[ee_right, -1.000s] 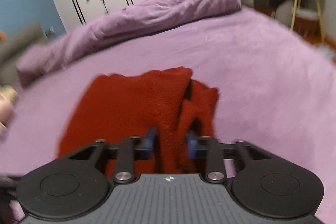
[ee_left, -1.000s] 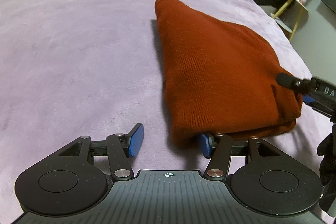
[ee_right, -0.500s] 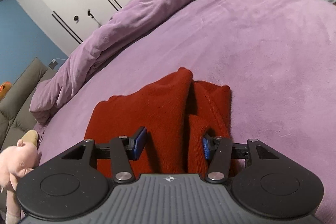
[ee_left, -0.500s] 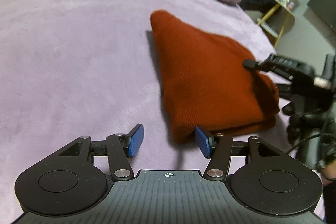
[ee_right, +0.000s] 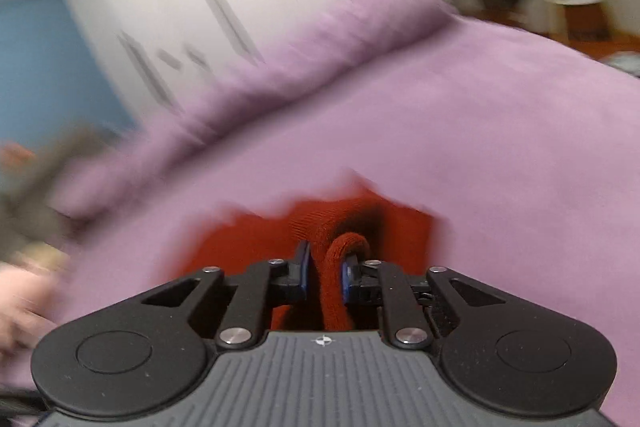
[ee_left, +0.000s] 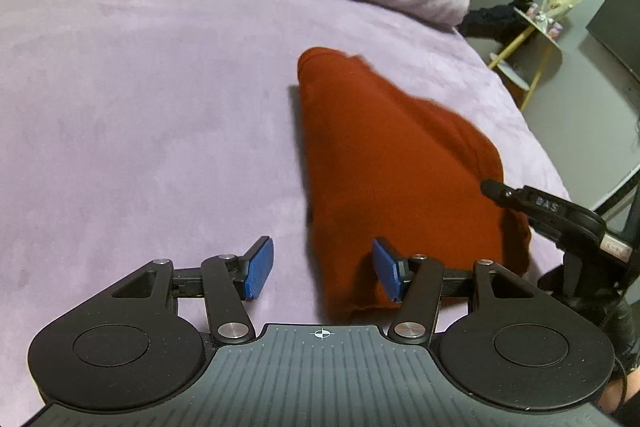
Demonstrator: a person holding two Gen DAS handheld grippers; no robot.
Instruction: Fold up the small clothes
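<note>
Your rust knit garment (ee_left: 400, 163) lies partly folded on the bed (ee_left: 140, 107); right gripper (ee_right: 324, 277) is closing on a bunched edge, left gripper (ee_left: 322, 273) half-open, empty.

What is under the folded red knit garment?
The red knit garment lies directly on the purple bedspread. Whether anything is tucked beneath cannot be seen; the fabric covers it.

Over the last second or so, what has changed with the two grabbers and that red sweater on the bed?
The right gripper had its jaws wide around a bunched fold of the red sweater; now they are closing, with that fold between the pads. In the left view it has dropped back to the sweater's near corner. The left gripper has stayed open, holding nothing, beside the sweater's edge. The sweater still lies folded on the purple bed.
</note>
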